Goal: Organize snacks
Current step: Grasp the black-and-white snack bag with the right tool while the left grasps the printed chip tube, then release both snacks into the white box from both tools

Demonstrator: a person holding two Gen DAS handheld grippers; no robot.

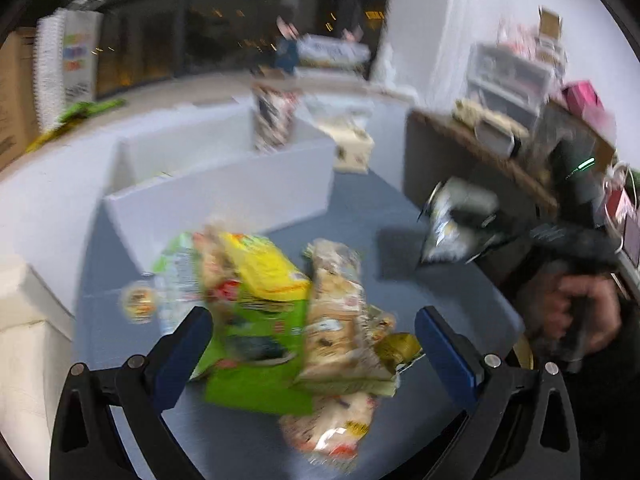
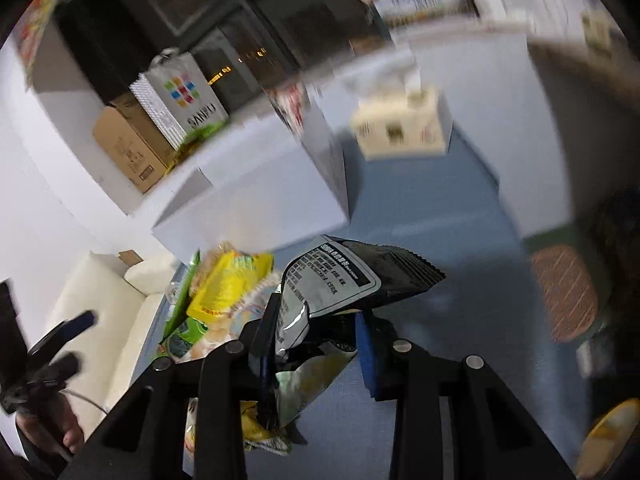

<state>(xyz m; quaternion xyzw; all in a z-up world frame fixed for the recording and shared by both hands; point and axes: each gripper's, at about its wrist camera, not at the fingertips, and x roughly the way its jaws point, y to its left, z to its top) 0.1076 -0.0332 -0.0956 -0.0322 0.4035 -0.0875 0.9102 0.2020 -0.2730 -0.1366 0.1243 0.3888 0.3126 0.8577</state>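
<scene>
snack pile (image 1: 280,320) motion-blurred, labels unreadable, black bag (image 2: 340,280) btm hidden by fingers (image 2: 372,360)

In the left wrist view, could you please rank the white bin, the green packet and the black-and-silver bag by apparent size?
1. white bin
2. green packet
3. black-and-silver bag, in the right gripper
The packet's nearness inflates it.
</scene>
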